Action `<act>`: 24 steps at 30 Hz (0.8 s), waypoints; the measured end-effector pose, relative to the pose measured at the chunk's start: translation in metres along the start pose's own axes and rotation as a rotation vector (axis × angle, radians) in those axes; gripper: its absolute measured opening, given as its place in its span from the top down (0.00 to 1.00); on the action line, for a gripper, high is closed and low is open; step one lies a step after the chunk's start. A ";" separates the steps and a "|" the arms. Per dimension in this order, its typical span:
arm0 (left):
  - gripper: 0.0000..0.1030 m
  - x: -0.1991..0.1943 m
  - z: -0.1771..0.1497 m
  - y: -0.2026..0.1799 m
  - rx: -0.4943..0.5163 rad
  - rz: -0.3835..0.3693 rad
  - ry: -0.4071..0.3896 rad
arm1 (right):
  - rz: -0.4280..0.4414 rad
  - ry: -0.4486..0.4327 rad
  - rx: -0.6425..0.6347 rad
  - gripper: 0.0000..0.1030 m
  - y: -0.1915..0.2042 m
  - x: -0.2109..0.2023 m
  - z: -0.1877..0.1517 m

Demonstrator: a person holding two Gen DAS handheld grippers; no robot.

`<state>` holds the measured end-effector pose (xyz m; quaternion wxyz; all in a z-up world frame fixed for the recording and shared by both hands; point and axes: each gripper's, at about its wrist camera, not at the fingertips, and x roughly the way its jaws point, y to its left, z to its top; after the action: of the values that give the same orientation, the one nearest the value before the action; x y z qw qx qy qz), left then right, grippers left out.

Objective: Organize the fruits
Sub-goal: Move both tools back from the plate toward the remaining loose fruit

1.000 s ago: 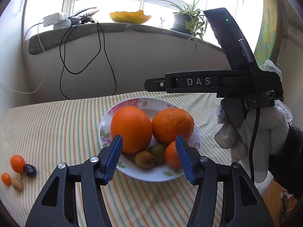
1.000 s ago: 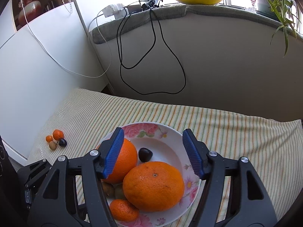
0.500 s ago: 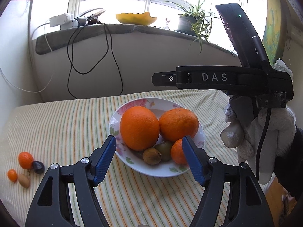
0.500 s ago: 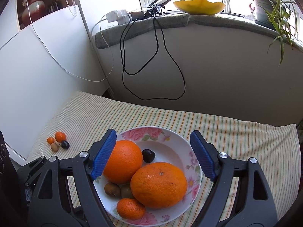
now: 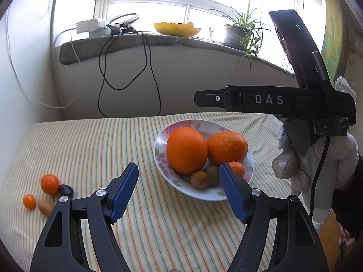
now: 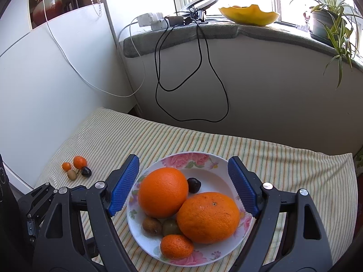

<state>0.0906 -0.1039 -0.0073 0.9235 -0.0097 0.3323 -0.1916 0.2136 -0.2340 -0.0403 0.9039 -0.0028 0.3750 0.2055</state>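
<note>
A flowered plate (image 5: 204, 196) on the striped cloth holds two big oranges (image 5: 186, 149) (image 5: 226, 147), a mandarin (image 5: 238, 167) and two kiwis (image 5: 199, 179). The right wrist view adds a dark plum (image 6: 194, 184) lying behind the oranges (image 6: 162, 191). My left gripper (image 5: 177, 165) hovers before the plate's left side; its jaws are opening and nothing is between them. My right gripper (image 6: 183, 157) hangs open above the plate (image 6: 215, 181), apart from the fruit. To the left on the cloth lie a mandarin (image 5: 50, 183), a kumquat (image 5: 29, 201), a dark fruit (image 5: 65, 190) and a small brown fruit (image 5: 45, 206).
A gloved hand (image 5: 317, 158) carries the right gripper's black body (image 5: 272, 99) at the plate's right. Behind the table, a sill bears a yellow bowl (image 6: 248, 14), a potted plant (image 6: 326, 22) and a power strip with hanging cables (image 6: 199, 68). A white panel (image 6: 56, 79) bounds the left side.
Both grippers have drawn back and a little up from the plate, and their jaws stand wider. In the left wrist view the plate has shifted right and the loose fruits show more fully.
</note>
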 end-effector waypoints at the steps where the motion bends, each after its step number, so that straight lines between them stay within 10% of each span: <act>1: 0.29 -0.001 0.000 0.002 -0.004 0.006 -0.003 | 0.000 -0.002 -0.004 0.19 0.002 0.000 0.000; 24: 0.29 -0.051 -0.027 0.084 -0.096 0.207 -0.021 | 0.117 -0.021 -0.103 0.19 0.070 0.002 -0.002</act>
<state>0.0672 -0.0046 -0.0097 0.9402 -0.0215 0.3306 -0.0787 0.1873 -0.1695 -0.0328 0.8930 -0.0252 0.3538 0.2769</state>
